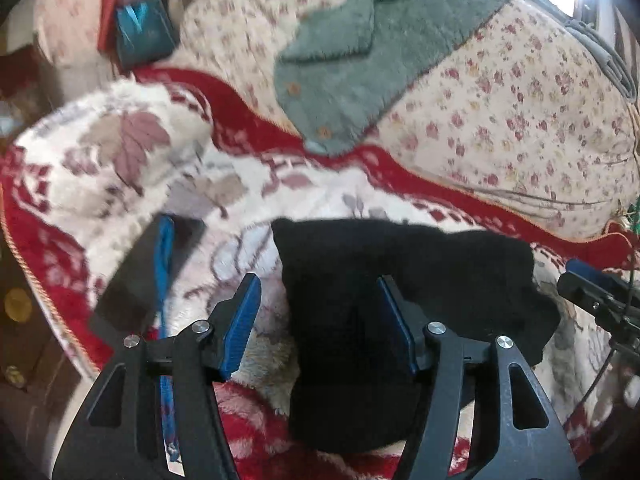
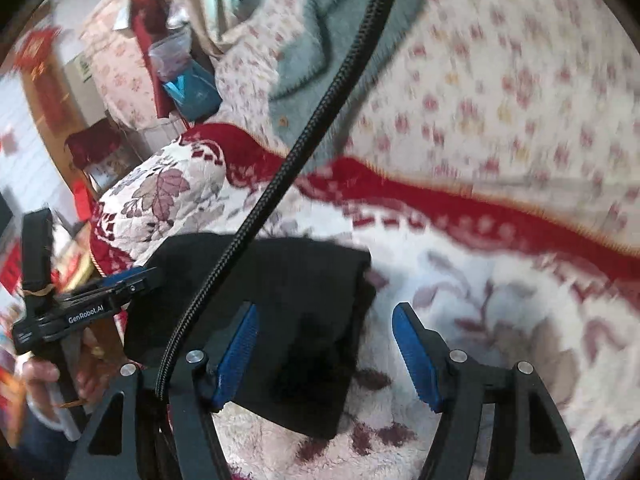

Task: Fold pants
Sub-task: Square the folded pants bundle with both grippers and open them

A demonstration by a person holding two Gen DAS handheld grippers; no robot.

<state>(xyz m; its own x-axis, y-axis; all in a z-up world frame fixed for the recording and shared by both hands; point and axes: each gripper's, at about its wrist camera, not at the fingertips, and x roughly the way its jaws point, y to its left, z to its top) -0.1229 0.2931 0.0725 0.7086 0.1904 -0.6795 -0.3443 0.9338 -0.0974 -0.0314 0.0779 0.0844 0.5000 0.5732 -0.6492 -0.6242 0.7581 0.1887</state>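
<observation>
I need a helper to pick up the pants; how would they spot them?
Find the fluffy white blanket with red border and leaf pattern covering the bed. Near its front edge lies a folded black fabric bundle, the pants. It is the only plain black cloth; the nearby fleece garment is grey-green with buttons.

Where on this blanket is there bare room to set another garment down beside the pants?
Free: the blanket to the right of the black pants, up to its red border. Also the leaf-patterned stretch beyond the pants' left side. Crowded: the floral quilt behind holds a green garment, and a black case lies left of the left claw.
</observation>
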